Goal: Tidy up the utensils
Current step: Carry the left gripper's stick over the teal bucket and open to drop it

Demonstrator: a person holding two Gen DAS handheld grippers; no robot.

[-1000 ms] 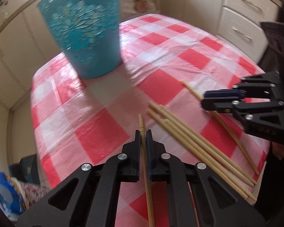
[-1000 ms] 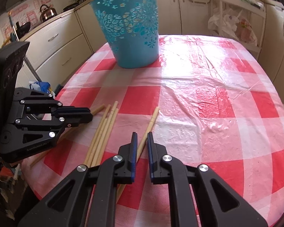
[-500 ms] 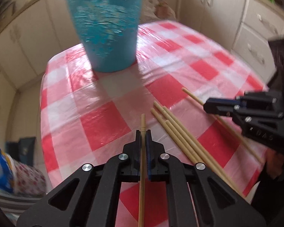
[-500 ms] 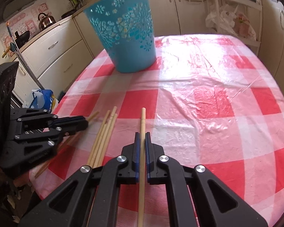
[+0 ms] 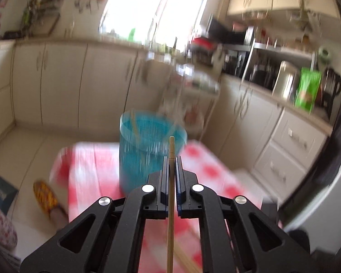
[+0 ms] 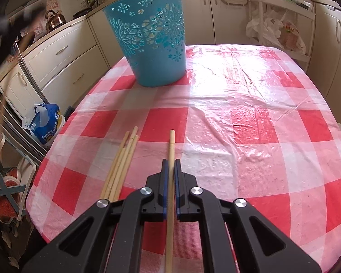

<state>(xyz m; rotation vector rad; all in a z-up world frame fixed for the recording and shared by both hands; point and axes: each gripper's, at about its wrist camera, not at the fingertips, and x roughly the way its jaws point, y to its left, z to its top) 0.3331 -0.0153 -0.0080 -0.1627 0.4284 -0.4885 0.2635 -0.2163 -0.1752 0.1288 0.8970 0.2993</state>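
Two chopsticks are in our grip, one in each gripper. The left gripper (image 5: 170, 159) is clamped on a chopstick (image 5: 170, 204) and points toward the open top of the blue basket (image 5: 147, 150). The right gripper (image 6: 169, 162) is clamped on a second chopstick (image 6: 170, 182) low over the checked tablecloth (image 6: 250, 125), beside the loose chopsticks (image 6: 121, 166). We judge this the carry step. Next we must bring the left tip over the basket rim before releasing.
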